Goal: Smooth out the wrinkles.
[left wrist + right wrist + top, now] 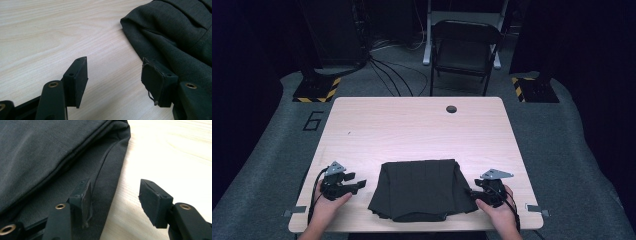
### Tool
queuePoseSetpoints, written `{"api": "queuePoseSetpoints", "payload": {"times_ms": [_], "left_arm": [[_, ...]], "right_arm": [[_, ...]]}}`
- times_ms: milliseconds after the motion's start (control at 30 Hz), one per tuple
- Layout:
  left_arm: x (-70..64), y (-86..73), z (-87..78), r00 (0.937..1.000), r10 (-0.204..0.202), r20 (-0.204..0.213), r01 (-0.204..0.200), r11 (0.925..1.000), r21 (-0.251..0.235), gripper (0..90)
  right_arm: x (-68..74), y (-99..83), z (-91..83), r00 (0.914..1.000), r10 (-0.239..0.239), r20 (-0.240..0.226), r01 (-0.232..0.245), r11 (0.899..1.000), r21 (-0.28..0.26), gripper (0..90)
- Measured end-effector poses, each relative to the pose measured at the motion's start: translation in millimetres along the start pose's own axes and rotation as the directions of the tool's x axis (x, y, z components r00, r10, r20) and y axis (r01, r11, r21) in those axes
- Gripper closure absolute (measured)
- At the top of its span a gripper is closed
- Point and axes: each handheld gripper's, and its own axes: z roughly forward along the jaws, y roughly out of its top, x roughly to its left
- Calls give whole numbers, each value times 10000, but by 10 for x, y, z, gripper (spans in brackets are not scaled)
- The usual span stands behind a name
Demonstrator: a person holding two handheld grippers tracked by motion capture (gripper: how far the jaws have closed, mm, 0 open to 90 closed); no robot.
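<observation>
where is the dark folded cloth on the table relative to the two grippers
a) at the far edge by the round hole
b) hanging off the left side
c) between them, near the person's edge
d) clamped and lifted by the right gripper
c: in the high view the dark folded cloth lies flat on the table near its front edge, with the left gripper to one side and the right gripper to the other, both with jaws open.

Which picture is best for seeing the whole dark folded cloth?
The high view: the dark grey folded cloth lies whole on the pale wooden table, between both grippers. The left gripper view shows one folded edge; the right gripper view shows an edge with a seam.
</observation>
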Motion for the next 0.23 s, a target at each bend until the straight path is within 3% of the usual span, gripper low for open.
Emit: {"api": "queuePoseSetpoints", "payload": {"times_ms": [233], "left_arm": [[-43,67,56,9997,184,180,-183,9998,-50,379]], "right_arm": [[-16,-60,-96,9996,245,114,-242,9995,-219,427]]}}
